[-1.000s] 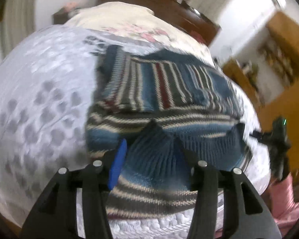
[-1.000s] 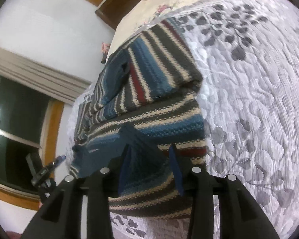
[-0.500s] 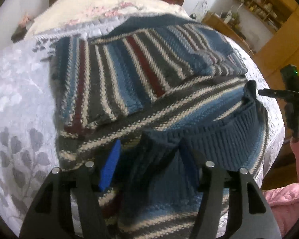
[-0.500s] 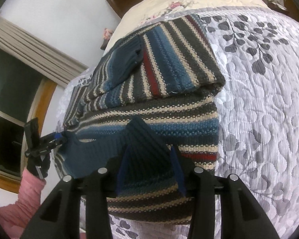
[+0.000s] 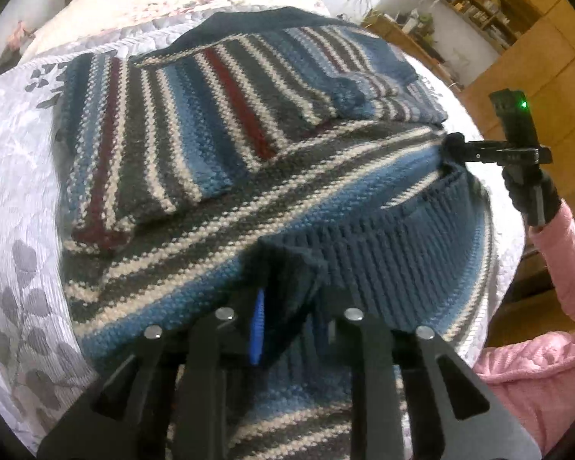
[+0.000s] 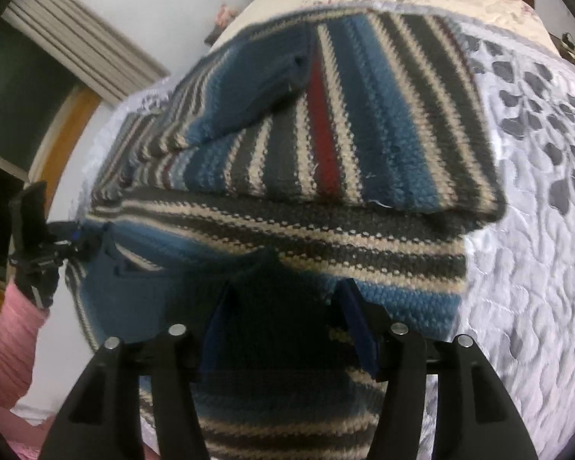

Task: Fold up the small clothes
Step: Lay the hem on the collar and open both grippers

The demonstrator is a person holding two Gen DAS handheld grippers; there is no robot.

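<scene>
- Your left tool (image 5: 287, 306) is clamped on a pinch of the dark ribbed hem (image 5: 395, 245) of the striped sweater (image 5: 195, 145); the knit bunches up into a peak between its blue pads.
- Your right tool (image 6: 283, 306) is clamped on the same hem further along, again on a raised tuft rather than a flat edge.
- Both bites look shallow. If you lift fast, my read is the stretchy ribbing could slide out of one tool and the fold would drop crooked.
- The sweater lies on the bed's quilt (image 6: 536, 268), lower half toward you, with a sleeve (image 6: 249, 92) already laid across the upper body.
- Carry the hem over unevenly and the fold line will likely skew, since the hem sags between your two grips.
- That loose sleeve could get dragged or flipped out of place if the lifted hem brushes across it.
- Pull outward too hard and I'd expect the whole sweater to slide on the smooth quilt instead of folding.
- The near edge sits close to the side of the bed, so a slip could let it hang off.
</scene>
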